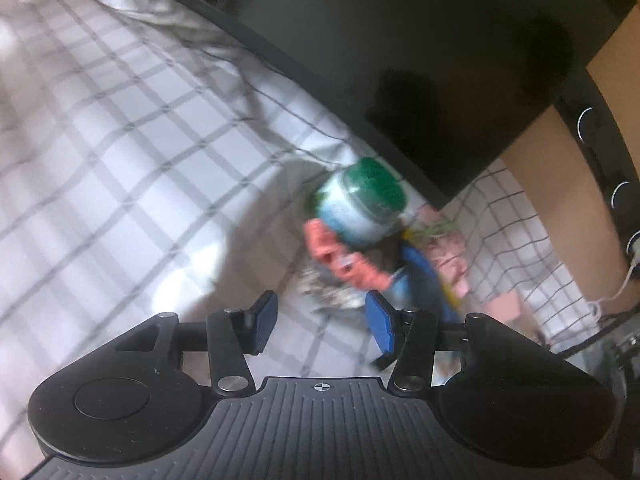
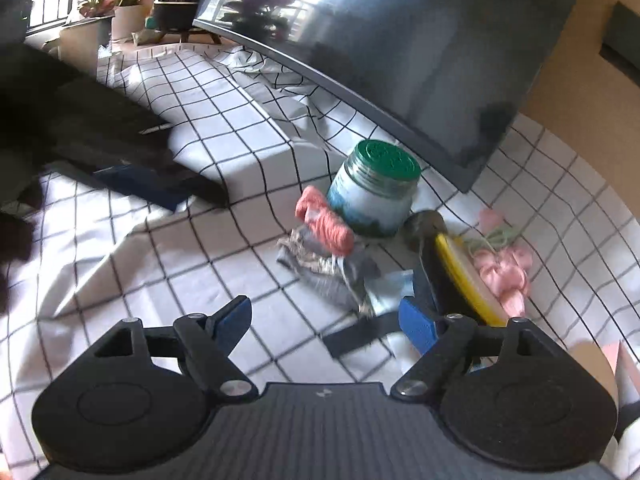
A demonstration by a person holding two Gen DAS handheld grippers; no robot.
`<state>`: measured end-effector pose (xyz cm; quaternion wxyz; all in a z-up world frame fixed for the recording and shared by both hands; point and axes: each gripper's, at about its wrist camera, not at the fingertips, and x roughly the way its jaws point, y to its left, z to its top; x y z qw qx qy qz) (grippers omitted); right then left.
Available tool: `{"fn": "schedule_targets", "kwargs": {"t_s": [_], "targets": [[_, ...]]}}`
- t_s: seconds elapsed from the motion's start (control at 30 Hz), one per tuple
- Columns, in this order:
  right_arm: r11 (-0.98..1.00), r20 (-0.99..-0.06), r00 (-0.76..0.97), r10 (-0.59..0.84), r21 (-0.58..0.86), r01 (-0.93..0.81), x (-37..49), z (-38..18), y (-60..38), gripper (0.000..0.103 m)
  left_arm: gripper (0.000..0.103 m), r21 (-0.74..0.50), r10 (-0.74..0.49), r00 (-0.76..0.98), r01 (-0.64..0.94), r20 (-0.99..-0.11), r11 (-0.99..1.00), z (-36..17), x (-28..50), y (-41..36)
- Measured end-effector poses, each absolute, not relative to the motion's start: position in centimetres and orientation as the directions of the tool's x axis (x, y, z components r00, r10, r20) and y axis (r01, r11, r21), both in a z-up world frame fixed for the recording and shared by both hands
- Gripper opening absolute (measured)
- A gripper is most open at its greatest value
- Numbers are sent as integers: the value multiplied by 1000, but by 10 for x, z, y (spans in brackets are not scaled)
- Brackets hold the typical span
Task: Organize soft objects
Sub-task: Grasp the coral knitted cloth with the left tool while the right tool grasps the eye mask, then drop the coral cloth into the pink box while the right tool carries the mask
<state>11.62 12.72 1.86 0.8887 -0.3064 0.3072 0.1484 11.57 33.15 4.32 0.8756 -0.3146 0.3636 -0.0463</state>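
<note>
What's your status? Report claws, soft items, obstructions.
Left claw open, empty. Right claw open, empty. Pink yarn on crumpled cloth, untouched. Green-lidded jar crowding behind.

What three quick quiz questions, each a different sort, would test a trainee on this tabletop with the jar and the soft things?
1. True or false: the jar has a red lid.
2. The pink yarn skein lies: A) against the jar, B) beside the potted plants, C) between the right gripper fingers.
3. Fill in: both the right gripper and the left gripper are ____.

Key: 1 false, the lid is green; 2 A; 3 open.
</note>
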Motion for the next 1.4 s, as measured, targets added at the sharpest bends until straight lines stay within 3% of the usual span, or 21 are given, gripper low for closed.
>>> {"fn": "schedule_targets", "kwargs": {"t_s": [0.3,0.47,0.5,0.6,0.63,0.77,0.93,1.0,1.03,1.07,1.23,1.4], "targets": [[815,-607,794,14,-453,-361,84,46,89,81,53,-518,-250,650,-258,-718,815,13,201,296],[845,-572,820,-16,-447,-295,80,60,75,81,53,-476,-231,653,-225,-722,850,7,214,283],[847,-562,827,-22,-451,-283,81,61,74,81,49,-469,-230,650,-220,-724,855,7,215,281],[838,-532,845,-59,-486,-247,88,61,76,81,24,-482,-237,631,-249,-739,840,4,208,284],[832,-525,848,-67,-498,-242,92,59,79,81,21,-505,-261,631,-242,-731,828,3,205,287],[794,-523,848,-82,-548,-261,113,43,96,68,17,-512,-290,638,-191,-713,838,6,184,295],[738,-498,857,-132,-626,-251,151,15,119,62,16,-484,-281,666,-138,-691,864,22,143,309],[721,-509,846,-159,-645,-252,167,5,129,46,15,-469,-267,680,-128,-683,874,31,127,317],[721,-523,836,-168,-643,-258,172,2,133,23,15,-456,-254,689,-126,-679,881,36,121,320],[726,-533,828,-172,-637,-259,175,2,136,12,15,-441,-236,699,-125,-675,889,42,115,324],[734,-529,844,-91,-608,-302,147,23,153,9,15,-406,-201,736,-108,-647,908,62,91,336],[742,-550,835,5,-558,-372,97,52,151,8,15,-421,-264,720,-43,-642,906,70,77,322]]}}
